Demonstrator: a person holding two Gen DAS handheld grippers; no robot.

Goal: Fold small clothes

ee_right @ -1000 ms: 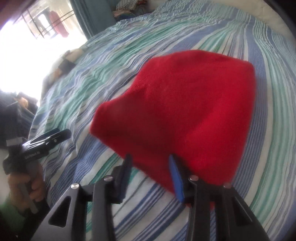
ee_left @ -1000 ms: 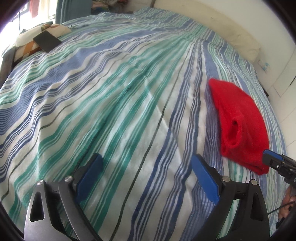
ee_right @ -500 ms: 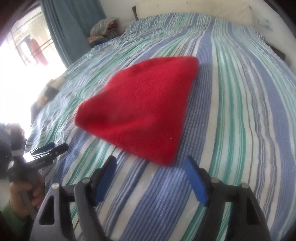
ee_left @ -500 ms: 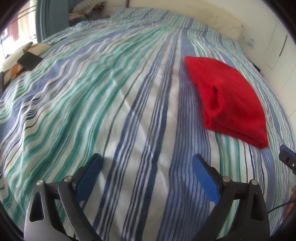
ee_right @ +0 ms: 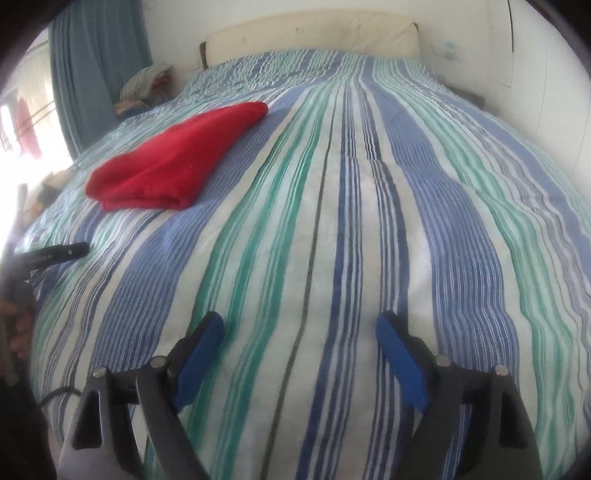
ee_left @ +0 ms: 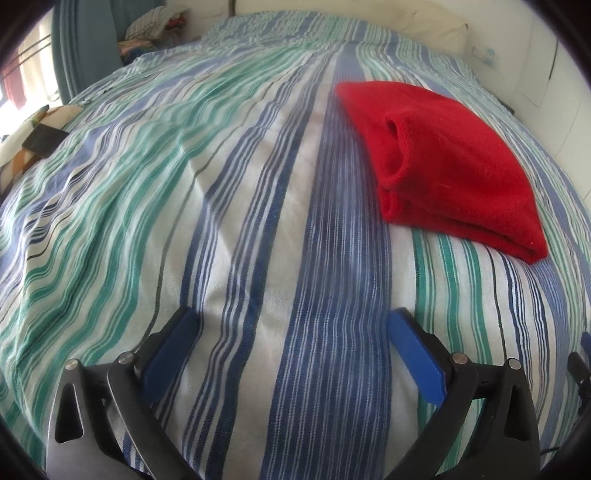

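A folded red garment lies flat on the striped bed cover, up and to the right of my left gripper. That gripper is open over bare cover, nothing between its blue pads. In the right wrist view the same red garment lies at the upper left, well away from my right gripper. The right jaws are still opening, and only striped cover shows between them. The tip of the left gripper pokes in at the left edge, held by a hand.
The striped cover fills both views. A cream headboard and white wall close the far end. A blue curtain and a pile of clothes stand at the far left. A patterned cushion with a dark object lies at the left edge.
My right gripper let go of the red garment, opened wide and pulled away to the right of it. The left gripper shifted across the cover, so the garment now sits higher in its view.
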